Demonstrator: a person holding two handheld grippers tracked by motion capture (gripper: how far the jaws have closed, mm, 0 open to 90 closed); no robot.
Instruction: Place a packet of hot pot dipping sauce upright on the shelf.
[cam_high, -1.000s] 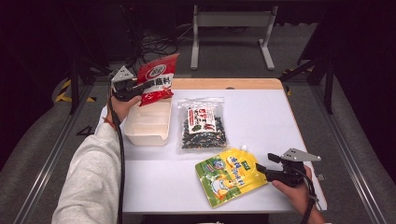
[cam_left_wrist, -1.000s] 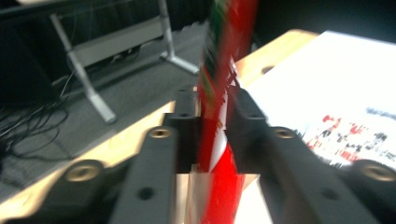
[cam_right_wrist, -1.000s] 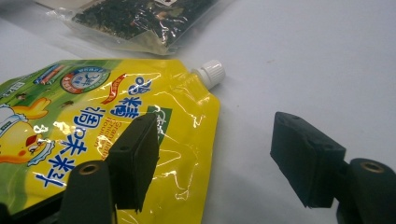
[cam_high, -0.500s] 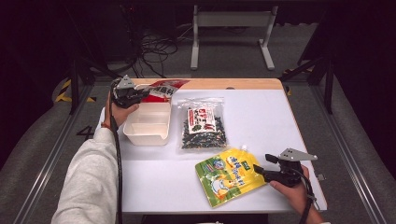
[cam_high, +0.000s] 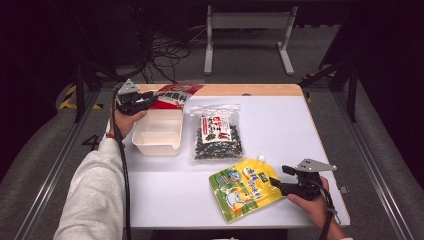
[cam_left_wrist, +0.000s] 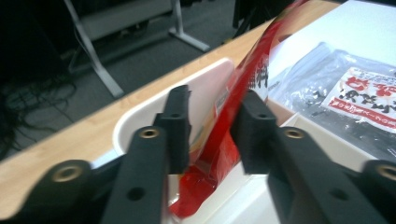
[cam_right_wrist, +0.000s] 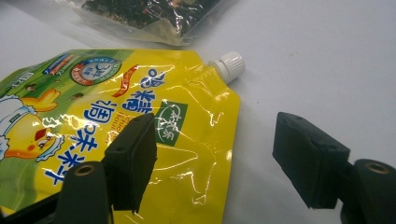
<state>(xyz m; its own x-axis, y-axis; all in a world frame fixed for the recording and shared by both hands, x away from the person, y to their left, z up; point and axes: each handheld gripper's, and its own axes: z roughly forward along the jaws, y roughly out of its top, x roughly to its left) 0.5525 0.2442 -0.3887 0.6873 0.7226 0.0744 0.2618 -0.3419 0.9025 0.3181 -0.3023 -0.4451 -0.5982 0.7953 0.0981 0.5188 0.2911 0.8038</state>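
— Where's the red packet (cam_high: 172, 94)?
— At the table's (cam_high: 280, 115) far edge, behind the white tub (cam_high: 156, 132), between the left gripper's (cam_high: 145, 101) jaws, which have just been opening; whether the pads press it, I cannot tell.
— And the right gripper (cam_high: 278, 176)?
— Jaws apart, at the yellow spout pouch's (cam_high: 243, 187) edge, near the clear bag (cam_high: 216, 133).
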